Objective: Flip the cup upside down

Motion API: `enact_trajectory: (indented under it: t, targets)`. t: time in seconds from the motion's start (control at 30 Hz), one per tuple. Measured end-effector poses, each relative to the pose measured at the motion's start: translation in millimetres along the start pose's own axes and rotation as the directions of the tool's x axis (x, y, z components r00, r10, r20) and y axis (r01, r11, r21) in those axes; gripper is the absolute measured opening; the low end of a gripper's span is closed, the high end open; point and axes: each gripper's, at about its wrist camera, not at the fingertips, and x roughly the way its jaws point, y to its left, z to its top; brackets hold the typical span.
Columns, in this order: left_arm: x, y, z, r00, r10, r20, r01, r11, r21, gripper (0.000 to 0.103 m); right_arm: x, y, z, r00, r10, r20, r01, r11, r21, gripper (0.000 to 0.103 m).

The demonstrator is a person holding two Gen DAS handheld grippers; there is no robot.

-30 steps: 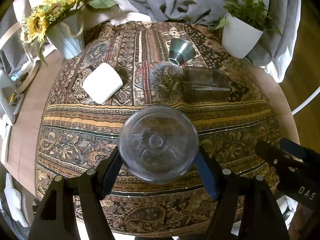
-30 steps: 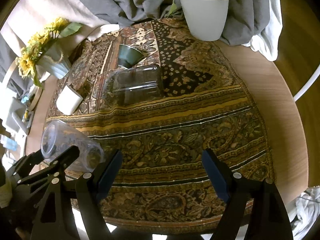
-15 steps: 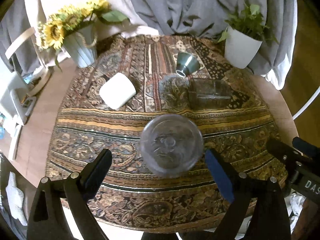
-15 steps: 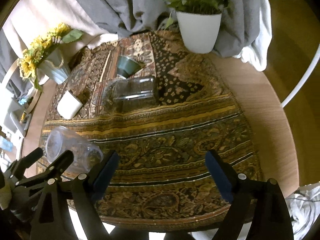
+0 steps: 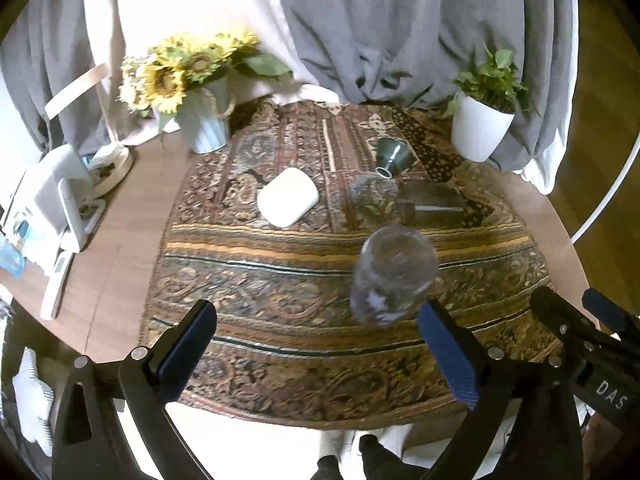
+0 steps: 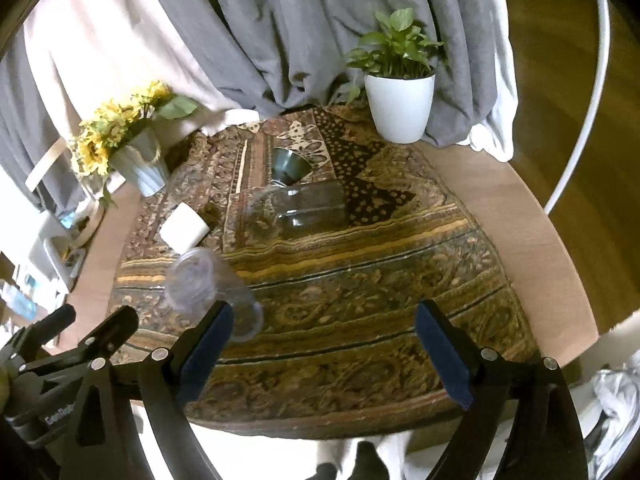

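A clear plastic cup [image 5: 390, 276] stands upside down on the patterned cloth [image 5: 280, 280], base up; it also shows in the right wrist view [image 6: 212, 288]. My left gripper [image 5: 320, 340] is open and empty, drawn back above the table's front edge, with the cup just ahead of its right finger. My right gripper [image 6: 324, 344] is open and empty over the front of the cloth, with the cup near its left finger.
A white cup [image 5: 288, 196], a clear glass [image 5: 432, 204] and a dark green cup [image 5: 390, 156] lie on their sides further back. A sunflower vase [image 5: 204, 120] stands back left, a white plant pot [image 5: 480, 132] back right. Grey curtains hang behind.
My left gripper let go of the clear cup, opened wide and pulled back and up. The cup now stands free on the cloth. My right gripper also rose and drew back.
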Motion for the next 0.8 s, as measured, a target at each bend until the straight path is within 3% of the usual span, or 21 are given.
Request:
enact_trajectory:
  t: [0.4, 0.8]
  targets:
    - [-30, 37, -20, 0.997, 0.036, 0.063, -0.037, 0.999, 0.007, 0.103, -38, 44, -31, 0.996, 0.001, 0.09, 0.005, 0.998, -0.065, 0.096]
    - [-49, 38, -25, 0.995, 0.017, 0.103, -0.022, 0.999, 0.045, 0.103, -58, 54, -40, 0.989, -0.014, 0.145, 0.025, 0.997, -0.072, 0.096]
